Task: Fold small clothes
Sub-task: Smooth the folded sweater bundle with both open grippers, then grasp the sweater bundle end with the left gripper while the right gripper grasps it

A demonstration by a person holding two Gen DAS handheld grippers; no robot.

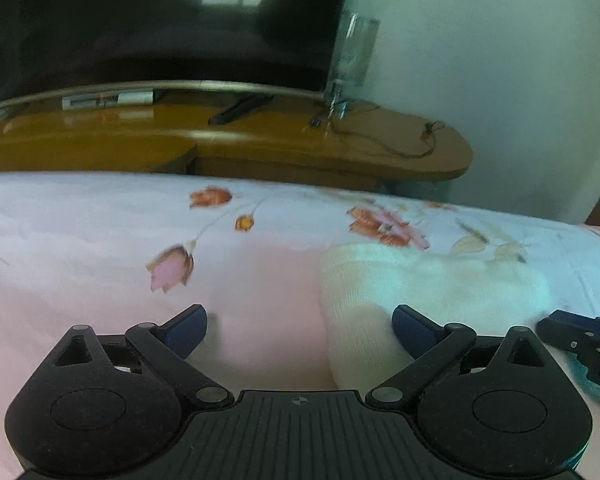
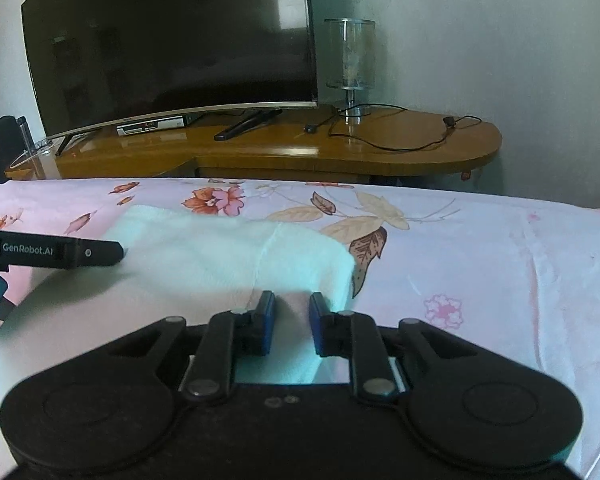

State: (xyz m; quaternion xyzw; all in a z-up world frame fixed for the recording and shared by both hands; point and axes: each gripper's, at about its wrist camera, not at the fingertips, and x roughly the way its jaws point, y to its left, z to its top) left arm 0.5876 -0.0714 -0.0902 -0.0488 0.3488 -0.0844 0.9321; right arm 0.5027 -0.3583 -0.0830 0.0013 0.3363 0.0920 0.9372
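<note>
The small white knitted garment (image 2: pixel 220 256) lies folded on the pink floral bed sheet (image 2: pixel 480 264). Right tool (image 2: pixel 292 312), barely parted, straddles its near edge without pinching; left tool (image 1: pixel 300 326) gapes wide, empty. Best withdraw gently, leaving layers aligned.

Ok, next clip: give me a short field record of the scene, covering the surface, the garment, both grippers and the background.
surface: bed sheet, pink with a flower print
garment: white cloth, lying on the sheet
left gripper: jaws wide open, the cloth's edge between them, nothing gripped
right gripper: jaws narrow with a gap, cloth between them, pads not visibly pressing
background: dark television, glass lamp and a cable on a wooden table
fold state: cannot tell
</note>
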